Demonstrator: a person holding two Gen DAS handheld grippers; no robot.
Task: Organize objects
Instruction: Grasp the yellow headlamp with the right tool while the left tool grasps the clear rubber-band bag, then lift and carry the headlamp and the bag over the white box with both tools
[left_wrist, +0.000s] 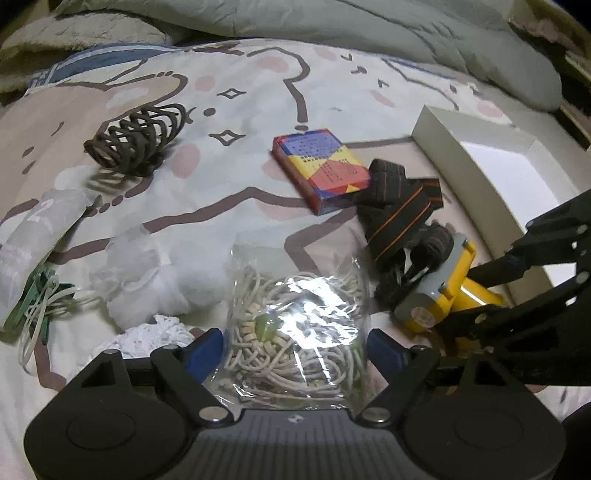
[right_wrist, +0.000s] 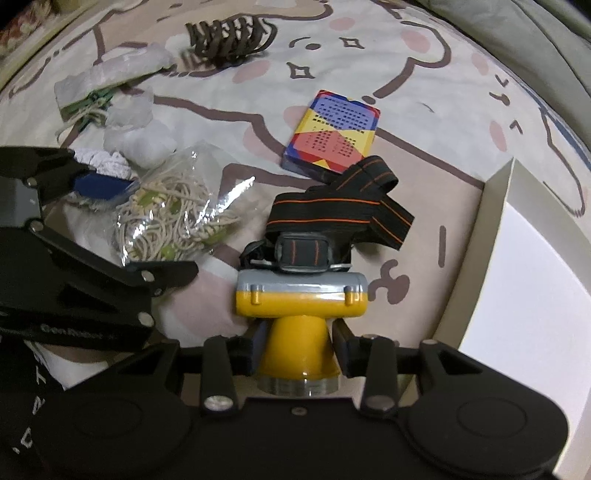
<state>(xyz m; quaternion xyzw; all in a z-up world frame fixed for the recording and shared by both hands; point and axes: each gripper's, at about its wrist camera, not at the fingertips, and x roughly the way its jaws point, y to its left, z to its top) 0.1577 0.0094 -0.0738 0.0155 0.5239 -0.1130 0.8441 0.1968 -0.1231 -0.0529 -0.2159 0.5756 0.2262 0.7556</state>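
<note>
Bedsheet cluttered; white box at right edge, open.

Left gripper fingers wide, straddling clear plastic bag of beige cords on cartoon-print bedsheet; yellow headlamp just right.

On the bed, lower centre of the right wrist view: headlamp, strap above it. Card box higher still. Bag of cords left of centre, coil at top, open box at right edge.
</note>
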